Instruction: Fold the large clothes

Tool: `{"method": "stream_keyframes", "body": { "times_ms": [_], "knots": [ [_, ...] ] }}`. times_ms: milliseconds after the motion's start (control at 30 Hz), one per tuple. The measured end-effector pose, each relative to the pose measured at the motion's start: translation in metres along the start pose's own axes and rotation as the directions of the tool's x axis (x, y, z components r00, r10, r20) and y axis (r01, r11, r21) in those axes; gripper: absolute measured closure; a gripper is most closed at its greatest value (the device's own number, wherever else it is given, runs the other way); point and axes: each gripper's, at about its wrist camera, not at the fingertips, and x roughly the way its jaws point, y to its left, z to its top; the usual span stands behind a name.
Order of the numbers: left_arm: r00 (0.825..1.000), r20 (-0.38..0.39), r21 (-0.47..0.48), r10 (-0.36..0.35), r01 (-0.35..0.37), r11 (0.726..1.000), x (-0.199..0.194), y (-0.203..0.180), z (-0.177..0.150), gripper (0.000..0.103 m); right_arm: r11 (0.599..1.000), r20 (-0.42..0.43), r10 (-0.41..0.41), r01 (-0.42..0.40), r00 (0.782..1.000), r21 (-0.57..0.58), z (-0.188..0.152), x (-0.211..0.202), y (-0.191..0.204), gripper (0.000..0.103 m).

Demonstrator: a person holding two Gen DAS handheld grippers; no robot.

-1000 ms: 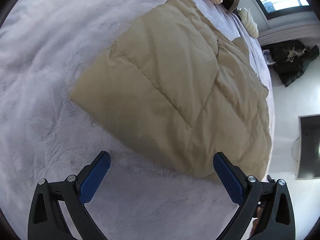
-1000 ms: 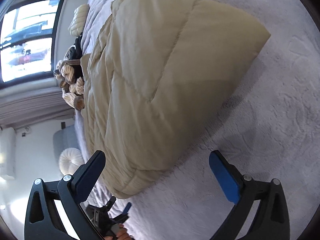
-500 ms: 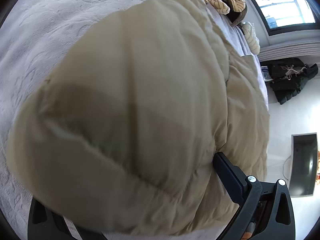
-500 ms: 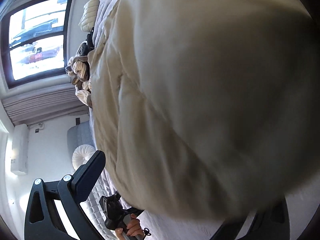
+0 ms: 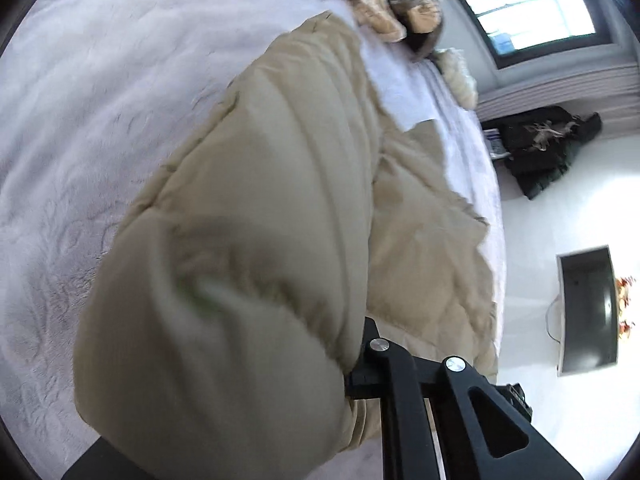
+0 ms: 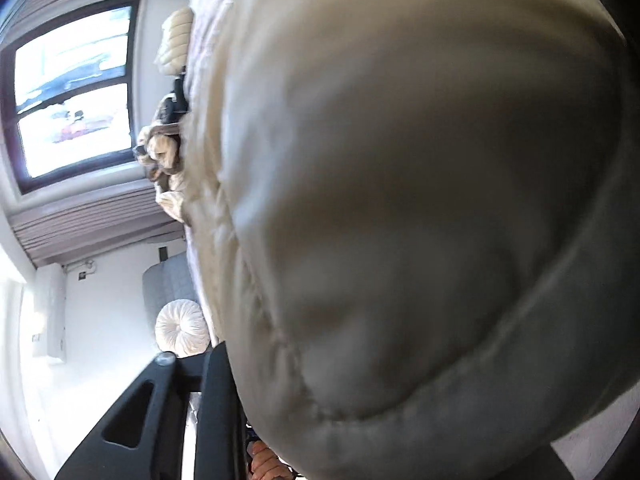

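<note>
Both tongs have closed in since a second ago, left tongs (image 5: 344, 376) and right tongs (image 6: 240, 392) now gripping the beige puffer coat (image 5: 260, 240) over the bed (image 5: 80, 120).

The jacket (image 5: 256, 264) bulges between and over the left tongs (image 5: 240, 392), lying on the bed (image 5: 80, 120) ahead. It likewise covers the right tongs (image 6: 360, 420); a window (image 6: 76, 92) lies far left.

Your left gripper (image 5: 352, 364) and right gripper (image 6: 236, 380) have closed from wide open onto the beige padded coat (image 5: 256, 240), whose bunched edge now fills both frames' lower centre.
</note>
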Motion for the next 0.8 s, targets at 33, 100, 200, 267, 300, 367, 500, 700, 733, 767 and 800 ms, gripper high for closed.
{"method": "stream_keyframes", "body": {
  "times_ms": [33, 100, 200, 267, 300, 367, 500, 700, 733, 767, 800],
  "knots": [
    [1.000, 0.001, 0.007, -0.010, 0.010, 1.000, -0.005, -0.002, -0.001, 0.087, 1.000, -0.001, 0.015, -0.015, 1.000, -0.014, -0.003, -0.005, 0.004, 0.079],
    [1.000, 0.000, 0.033, -0.028, 0.028, 0.999, -0.019, -0.009, -0.004, 0.087, 0.999, -0.005, 0.026, -0.027, 1.000, -0.038, -0.006, -0.012, 0.011, 0.080],
    [0.999, -0.018, 0.059, -0.049, 0.050, 0.997, -0.037, -0.012, -0.010, 0.087, 0.997, -0.019, 0.023, -0.025, 1.000, -0.071, -0.018, -0.026, 0.015, 0.081],
    [0.998, -0.038, 0.065, -0.058, 0.061, 0.996, -0.047, -0.011, -0.015, 0.087, 0.997, -0.028, 0.024, -0.026, 0.999, -0.070, -0.029, -0.036, 0.013, 0.081],
    [0.997, -0.050, 0.068, -0.059, 0.063, 0.996, -0.055, -0.007, -0.022, 0.087, 0.998, -0.032, 0.024, -0.026, 0.999, -0.065, -0.035, -0.042, 0.010, 0.081],
    [0.995, -0.072, 0.067, -0.062, 0.067, 0.995, -0.075, 0.003, -0.040, 0.087, 0.998, -0.045, 0.026, -0.029, 0.999, -0.050, -0.049, -0.052, 0.002, 0.081],
    [0.988, -0.142, 0.051, -0.055, 0.063, 0.997, -0.102, 0.023, -0.074, 0.087, 1.000, -0.069, 0.024, -0.026, 0.997, -0.018, -0.083, -0.069, -0.021, 0.081],
    [0.968, -0.251, 0.044, 0.005, 0.007, 0.999, -0.118, 0.067, -0.128, 0.087, 1.000, -0.075, -0.004, 0.006, 0.997, 0.026, -0.124, -0.089, -0.062, 0.079],
    [0.964, -0.264, 0.034, 0.021, -0.013, 0.999, -0.114, 0.073, -0.131, 0.086, 0.999, -0.074, -0.014, 0.018, 0.997, 0.048, -0.126, -0.087, -0.070, 0.078],
    [0.961, -0.273, 0.021, 0.040, -0.035, 0.999, -0.102, 0.075, -0.130, 0.082, 0.997, -0.073, -0.023, 0.028, 0.997, 0.069, -0.124, -0.083, -0.075, 0.075],
    [0.957, -0.283, 0.009, 0.064, -0.064, 0.998, -0.100, 0.081, -0.133, 0.079, 0.995, -0.076, -0.028, 0.035, 0.997, 0.088, -0.124, -0.082, -0.082, 0.072]
  ]
}}
